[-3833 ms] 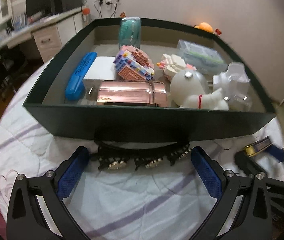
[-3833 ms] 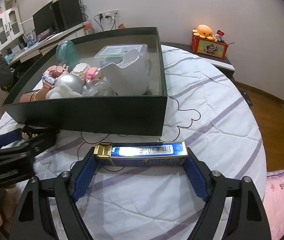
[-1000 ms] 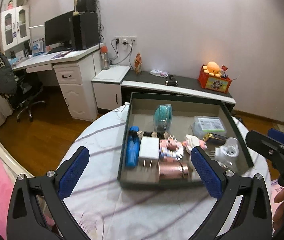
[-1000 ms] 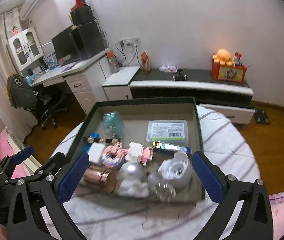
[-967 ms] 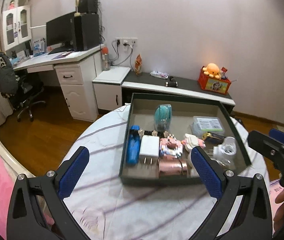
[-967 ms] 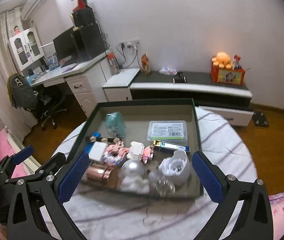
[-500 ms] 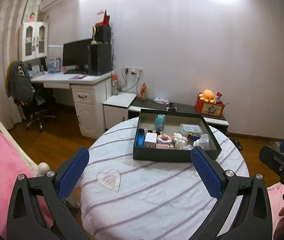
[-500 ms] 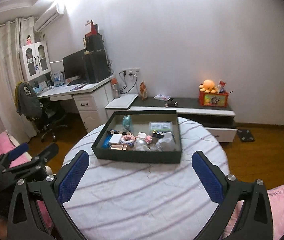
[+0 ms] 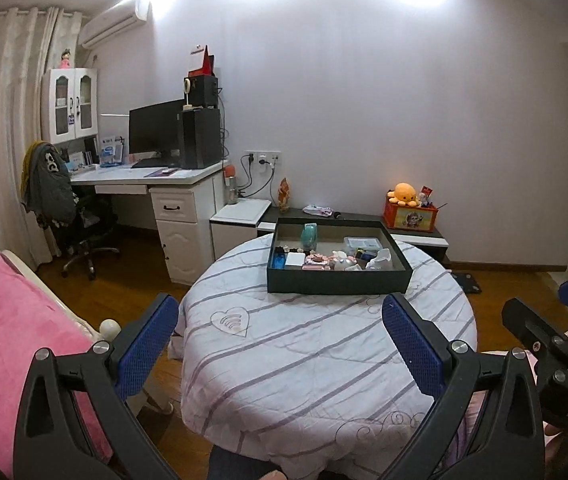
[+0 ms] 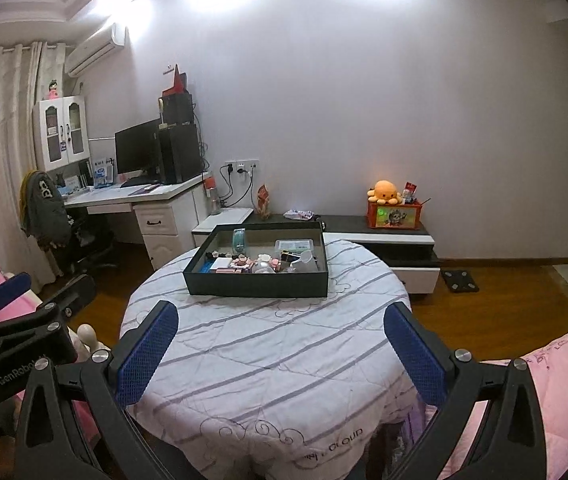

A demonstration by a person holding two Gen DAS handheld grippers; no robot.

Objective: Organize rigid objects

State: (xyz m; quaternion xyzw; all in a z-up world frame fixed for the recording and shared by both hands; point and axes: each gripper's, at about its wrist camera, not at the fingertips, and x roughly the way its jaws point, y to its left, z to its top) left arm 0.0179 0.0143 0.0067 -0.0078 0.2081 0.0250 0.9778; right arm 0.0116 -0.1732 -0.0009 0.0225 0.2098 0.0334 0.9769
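A dark green box (image 9: pixel 337 285) stands at the far side of the round table (image 9: pixel 315 356), filled with several small objects, among them a teal case (image 9: pixel 309 236), a blue case (image 9: pixel 278 260) and a white charger (image 9: pixel 295 259). The box also shows in the right wrist view (image 10: pixel 258 286). My left gripper (image 9: pixel 280 344) is open and empty, held well back from the table. My right gripper (image 10: pixel 280 344) is open and empty too, also far back from the box.
The table wears a striped white cloth. A pink bed (image 9: pixel 8 312) lies at the left. A white desk (image 9: pixel 164 188) with a monitor and a chair (image 9: pixel 80 228) stand at the back left. A low cabinet (image 10: pixel 379 232) with an orange plush stands behind the table.
Both grippers have pulled far back and up from the box. Earlier the right gripper held a blue carton, which now lies in the box; both grippers are empty.
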